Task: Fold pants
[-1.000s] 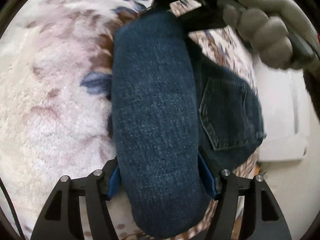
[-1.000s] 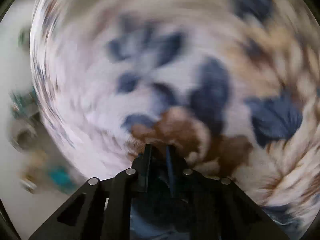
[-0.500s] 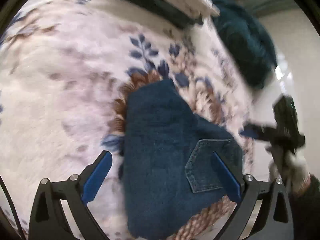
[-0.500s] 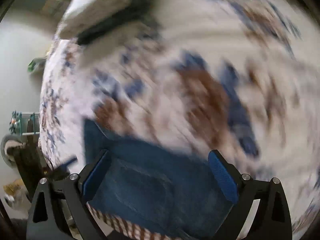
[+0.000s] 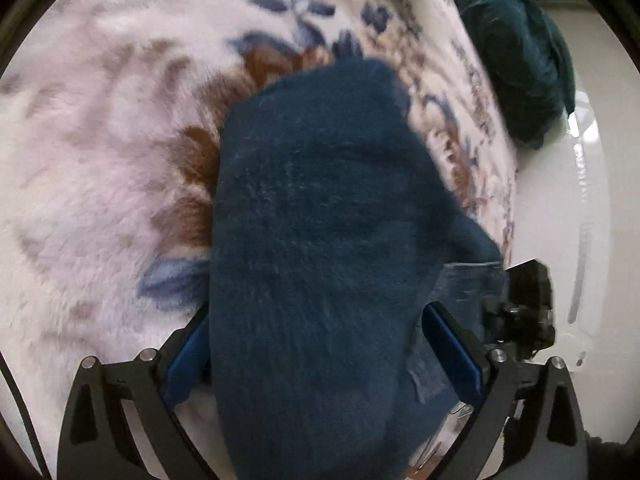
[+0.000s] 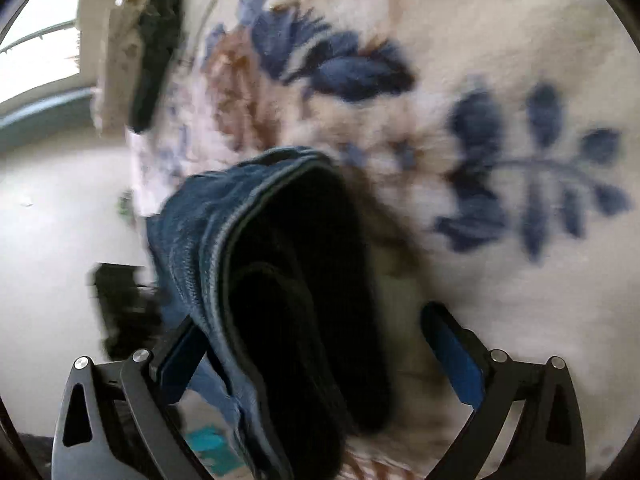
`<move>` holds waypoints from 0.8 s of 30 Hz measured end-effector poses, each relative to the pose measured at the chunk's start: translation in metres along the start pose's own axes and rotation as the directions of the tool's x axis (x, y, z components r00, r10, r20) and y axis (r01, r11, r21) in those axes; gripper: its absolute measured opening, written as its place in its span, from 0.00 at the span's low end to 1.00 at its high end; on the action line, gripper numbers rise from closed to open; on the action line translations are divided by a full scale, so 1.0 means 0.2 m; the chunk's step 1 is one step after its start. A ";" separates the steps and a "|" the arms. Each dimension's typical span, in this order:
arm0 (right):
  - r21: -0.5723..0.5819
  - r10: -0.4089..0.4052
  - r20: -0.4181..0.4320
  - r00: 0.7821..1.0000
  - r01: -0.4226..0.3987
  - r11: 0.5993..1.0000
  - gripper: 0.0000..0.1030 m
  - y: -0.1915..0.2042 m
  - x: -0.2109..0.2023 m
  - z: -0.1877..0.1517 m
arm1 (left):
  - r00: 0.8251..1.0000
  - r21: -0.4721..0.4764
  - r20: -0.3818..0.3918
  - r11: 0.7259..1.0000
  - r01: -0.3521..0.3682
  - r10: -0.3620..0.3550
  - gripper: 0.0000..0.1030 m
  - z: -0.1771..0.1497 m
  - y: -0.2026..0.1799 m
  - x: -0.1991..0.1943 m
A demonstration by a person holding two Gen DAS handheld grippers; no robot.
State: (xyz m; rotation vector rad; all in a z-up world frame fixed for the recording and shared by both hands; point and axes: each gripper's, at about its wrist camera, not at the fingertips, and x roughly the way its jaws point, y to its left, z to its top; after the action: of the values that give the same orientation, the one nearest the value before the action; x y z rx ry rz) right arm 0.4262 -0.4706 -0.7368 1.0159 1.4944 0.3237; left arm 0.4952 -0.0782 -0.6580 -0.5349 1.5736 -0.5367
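Note:
The folded dark blue jeans (image 5: 320, 240) lie on a pale fleece blanket with blue and brown flowers (image 5: 100, 160). My left gripper (image 5: 320, 354) stands wide open with the bundle filling the gap between its blue pads (image 5: 452, 352). In the right wrist view the jeans' folded edge (image 6: 192, 240) shows its layers. It lies between the jaws of my right gripper (image 6: 316, 344), which are opening. The left pad (image 6: 180, 360) is close to the denim and the right one stands apart. The right gripper's black body (image 5: 520, 312) sits at the jeans' right side.
The blanket's edge (image 5: 508, 200) runs just right of the jeans, with white floor (image 5: 560, 240) beyond. A dark teal bundle (image 5: 520, 60) lies at the far right corner. A pale slab over something dark (image 6: 156, 40) sits far up the blanket (image 6: 520, 60).
My left gripper let go of the jeans bundle, opened wide, and now straddles it again. My right gripper went from shut to open and swung across the blanket to the jeans' folded edge.

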 end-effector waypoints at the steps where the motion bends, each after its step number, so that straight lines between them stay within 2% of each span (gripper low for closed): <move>1: -0.017 0.019 0.000 1.000 -0.019 1.000 1.00 0.00 0.01 0.00 | 1.000 0.019 -0.006 1.000 -0.006 0.007 0.98 0.00 0.00 0.00; 3: -0.028 0.065 -0.006 0.998 -0.065 0.998 1.00 0.01 0.07 -0.01 | 1.000 0.048 -0.013 0.999 -0.017 0.017 0.98 0.00 -0.01 0.00; 5: -0.026 0.165 -0.031 0.986 -0.166 0.986 1.00 0.03 0.08 -0.01 | 1.000 0.062 -0.008 0.998 -0.019 0.020 0.97 0.00 -0.03 0.01; 6: -0.054 0.149 -0.059 0.987 -0.152 0.987 1.00 0.05 0.11 -0.01 | 1.000 0.065 0.004 0.998 -0.020 0.019 0.93 0.00 -0.05 0.01; 7: -0.099 0.090 -0.086 0.992 -0.099 0.990 1.00 0.08 0.14 -0.01 | 1.000 0.077 0.017 0.997 -0.012 0.010 0.77 -0.01 -0.09 0.03; 8: -0.154 0.019 -0.104 0.994 -0.035 0.987 1.00 0.13 0.19 0.00 | 0.999 0.099 0.031 0.995 -0.023 0.020 0.74 -0.03 -0.11 0.01; 9: -0.167 -0.023 -0.098 0.995 0.006 0.986 1.00 0.15 0.21 0.00 | 0.999 0.122 0.038 0.992 -0.033 0.029 0.65 -0.03 -0.14 0.02; 10: -0.158 -0.057 -0.089 0.994 0.043 0.986 0.94 0.17 0.21 0.01 | 0.998 0.148 0.050 0.988 -0.048 0.041 0.56 -0.04 -0.16 -0.01; 11: -0.166 -0.082 -0.076 0.994 0.069 0.984 0.87 0.20 0.20 0.01 | 0.998 0.146 0.059 0.988 -0.040 0.032 0.53 -0.05 -0.16 -0.03; 12: -0.176 -0.096 -0.061 0.994 0.084 0.981 0.74 0.22 0.18 0.01 | 0.998 0.141 0.064 0.990 -0.025 0.016 0.49 -0.05 -0.16 -0.05; 16: -0.185 -0.100 -0.002 0.995 0.098 0.978 0.58 0.28 0.05 -0.05 | 0.996 0.211 0.086 0.977 -0.015 -0.003 0.41 -0.07 -0.29 -0.14; 19: -0.146 -0.067 0.033 0.997 0.071 0.987 0.50 0.30 -0.05 -0.08 | 0.996 0.238 0.079 0.971 0.027 -0.047 0.38 -0.06 -0.38 -0.23; 20: -0.125 -0.031 0.036 0.999 0.035 0.992 0.45 0.31 -0.09 -0.09 | 0.995 0.245 0.078 0.969 0.040 -0.060 0.38 -0.05 -0.40 -0.26; 24: -0.147 -0.016 0.079 0.997 0.027 0.989 0.44 0.56 -0.15 -0.12 | 0.991 0.285 0.106 0.957 0.046 -0.079 0.38 0.04 -0.47 -0.50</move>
State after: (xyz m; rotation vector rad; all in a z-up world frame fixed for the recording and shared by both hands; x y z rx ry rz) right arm 0.4444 -0.4193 -0.6323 0.8843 1.3892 0.3697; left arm 0.5114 -0.0899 -0.5221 -0.3916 1.3439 -0.7517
